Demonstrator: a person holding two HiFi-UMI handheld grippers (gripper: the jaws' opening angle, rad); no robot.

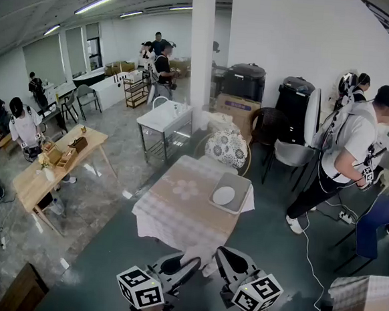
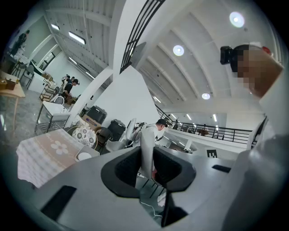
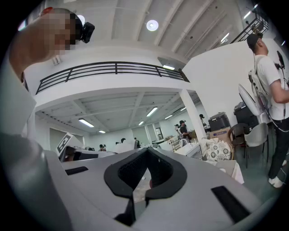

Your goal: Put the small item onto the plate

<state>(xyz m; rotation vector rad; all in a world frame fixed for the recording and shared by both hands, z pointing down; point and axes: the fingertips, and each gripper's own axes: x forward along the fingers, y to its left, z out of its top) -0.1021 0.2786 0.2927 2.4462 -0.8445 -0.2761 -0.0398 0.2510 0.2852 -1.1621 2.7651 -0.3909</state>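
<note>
A white round plate (image 1: 223, 195) lies on a grey tray (image 1: 239, 186) at the far right of a table with a checked cloth (image 1: 177, 207). Both grippers hang low in front of the table's near edge, away from the plate. My left gripper (image 1: 191, 264) is shut on a small, flat, pale item (image 2: 146, 143) that stands upright between its pads. In the left gripper view the plate (image 2: 84, 156) shows far off to the left. My right gripper (image 1: 225, 256) hangs beside the left one, its fingertips (image 3: 146, 152) meeting with nothing between them.
A person in a white shirt (image 1: 351, 147) stands to the right of the table beside grey chairs (image 1: 294, 154). Behind the table are a chair with a patterned cushion (image 1: 226, 148) and a white sink stand (image 1: 164, 119). A wooden table (image 1: 53, 167) stands left; another clothed table (image 1: 363, 309) lies bottom right.
</note>
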